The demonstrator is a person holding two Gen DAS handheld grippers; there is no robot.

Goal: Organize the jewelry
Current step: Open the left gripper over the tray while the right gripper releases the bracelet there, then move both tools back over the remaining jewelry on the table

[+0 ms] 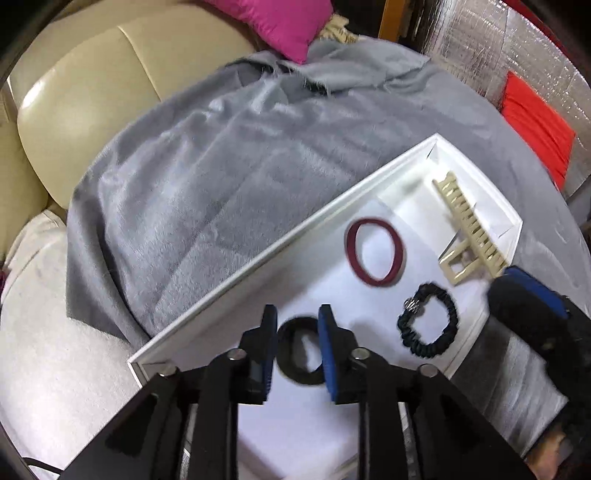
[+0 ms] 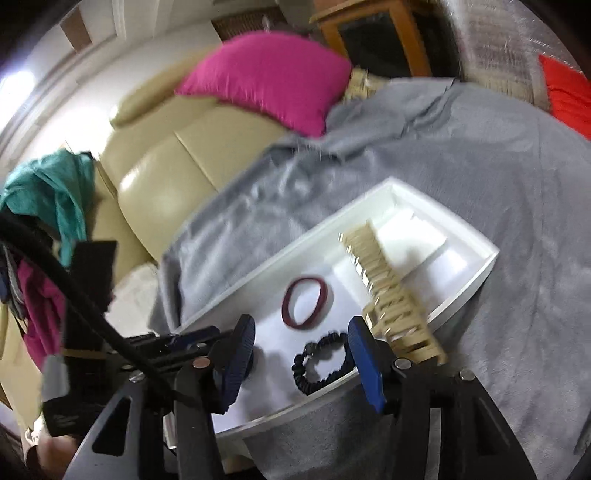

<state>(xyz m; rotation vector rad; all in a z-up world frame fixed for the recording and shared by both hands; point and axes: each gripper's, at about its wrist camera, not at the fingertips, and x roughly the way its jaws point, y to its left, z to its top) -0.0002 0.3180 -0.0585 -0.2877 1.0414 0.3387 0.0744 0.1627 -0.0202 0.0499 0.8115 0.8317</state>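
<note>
My tray (image 1: 258, 258) lies on the blanket (image 1: 221, 166), which is draped over the sofa (image 1: 74, 110) – a cushion (image 1: 280, 22) sits behind it at the far end. In the tray, the thick hair band (image 1: 295, 350) lies nearest, between my left claw's (image 1: 295, 350) fingers. To its right lies the scrunchie (image 1: 428, 321), behind that the thin band (image 1: 375, 251), and rightmost the hair claw clip (image 1: 469, 232) – my right claw (image 2: 301, 354) stands over the scrunchie.
</note>
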